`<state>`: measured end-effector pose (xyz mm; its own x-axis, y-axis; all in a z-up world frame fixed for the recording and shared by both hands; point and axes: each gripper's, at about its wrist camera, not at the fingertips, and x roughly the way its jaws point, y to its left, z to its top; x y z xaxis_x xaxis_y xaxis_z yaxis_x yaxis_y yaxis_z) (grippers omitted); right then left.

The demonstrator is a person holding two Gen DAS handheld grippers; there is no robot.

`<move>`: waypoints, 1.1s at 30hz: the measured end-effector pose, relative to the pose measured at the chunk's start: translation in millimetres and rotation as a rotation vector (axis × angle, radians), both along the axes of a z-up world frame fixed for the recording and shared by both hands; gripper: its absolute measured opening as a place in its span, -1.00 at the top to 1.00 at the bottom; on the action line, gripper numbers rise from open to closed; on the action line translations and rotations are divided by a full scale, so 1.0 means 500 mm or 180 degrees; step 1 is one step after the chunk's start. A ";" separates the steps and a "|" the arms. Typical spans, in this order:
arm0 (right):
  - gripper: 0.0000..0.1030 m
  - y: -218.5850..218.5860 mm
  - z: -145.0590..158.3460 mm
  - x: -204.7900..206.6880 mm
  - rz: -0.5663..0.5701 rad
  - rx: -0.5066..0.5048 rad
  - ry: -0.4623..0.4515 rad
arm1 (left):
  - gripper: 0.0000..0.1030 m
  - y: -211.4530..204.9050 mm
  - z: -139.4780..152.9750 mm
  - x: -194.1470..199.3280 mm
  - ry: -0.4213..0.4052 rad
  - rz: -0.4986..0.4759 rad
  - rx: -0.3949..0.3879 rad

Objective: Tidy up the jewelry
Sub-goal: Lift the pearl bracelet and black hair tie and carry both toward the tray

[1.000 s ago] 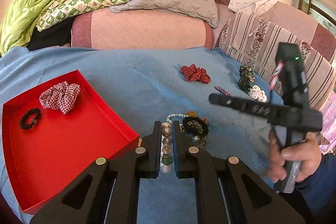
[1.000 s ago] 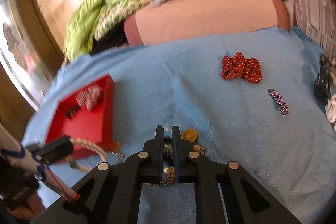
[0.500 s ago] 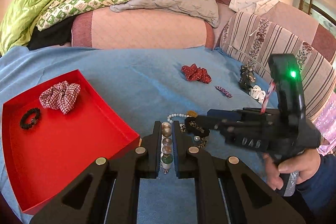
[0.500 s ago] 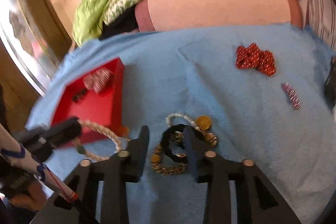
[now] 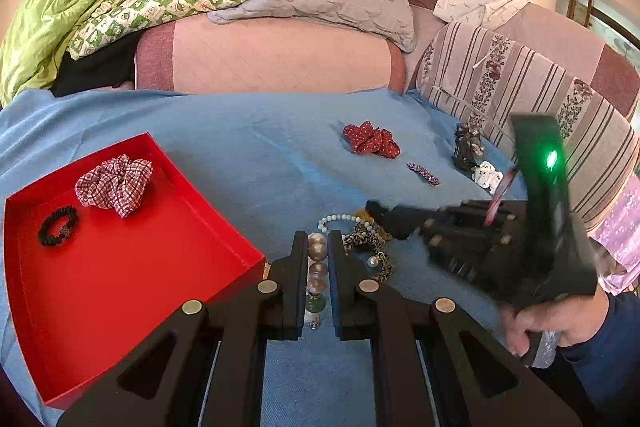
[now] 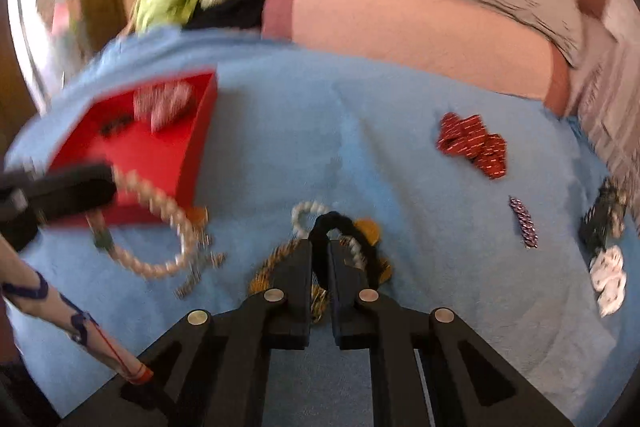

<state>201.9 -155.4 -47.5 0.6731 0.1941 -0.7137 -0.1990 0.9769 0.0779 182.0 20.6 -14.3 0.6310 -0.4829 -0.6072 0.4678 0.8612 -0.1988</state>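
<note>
R tongs (image 6: 320,259) now clamped on black scrunchie (image 6: 324,223) (were wide); L tongs (image 5: 318,255) still grip pearl strand (image 5: 317,259).

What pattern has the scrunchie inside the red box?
Red-and-white check on the scrunchie; left wrist view shows it best.

1. Pearl bracelet (image 5: 317,269): large beads with one green bead, clamped between the left gripper (image 5: 318,281) fingers, hanging in a loop.
2. Black scrunchie (image 6: 340,235): dark fabric ring, pinched in the right gripper (image 6: 320,281), its loop arching past the tips.
3. Leopard band (image 5: 370,247): lies crumpled just right of the left gripper, beside a white bead bracelet (image 5: 338,221).
4. Red tray (image 5: 120,267): left of the left gripper, holding a plaid scrunchie (image 5: 114,183) and a black band (image 5: 57,227).
5. Red scrunchie (image 5: 371,140): far ahead, right.
</note>
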 end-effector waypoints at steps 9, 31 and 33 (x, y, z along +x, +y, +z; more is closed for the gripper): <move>0.85 -0.092 0.069 -0.025 -0.0108 0.1275 -0.0379 | 0.82 0.005 0.004 -0.002 -0.0014 0.0008 -0.0033; 0.85 -0.025 0.052 -0.014 0.0101 0.1229 -0.0243 | 0.82 0.126 0.051 0.027 -0.0164 0.0482 -0.0207; 0.85 -0.005 0.053 -0.013 0.0175 0.1210 -0.0244 | 0.82 0.158 0.050 0.032 -0.0152 0.0595 -0.0219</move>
<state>195.4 -157.8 -21.1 0.7028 0.4721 -0.5321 -0.2694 0.8690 0.4150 198.0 99.7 10.6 0.7408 -0.3941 -0.5439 0.3114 0.9190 -0.2417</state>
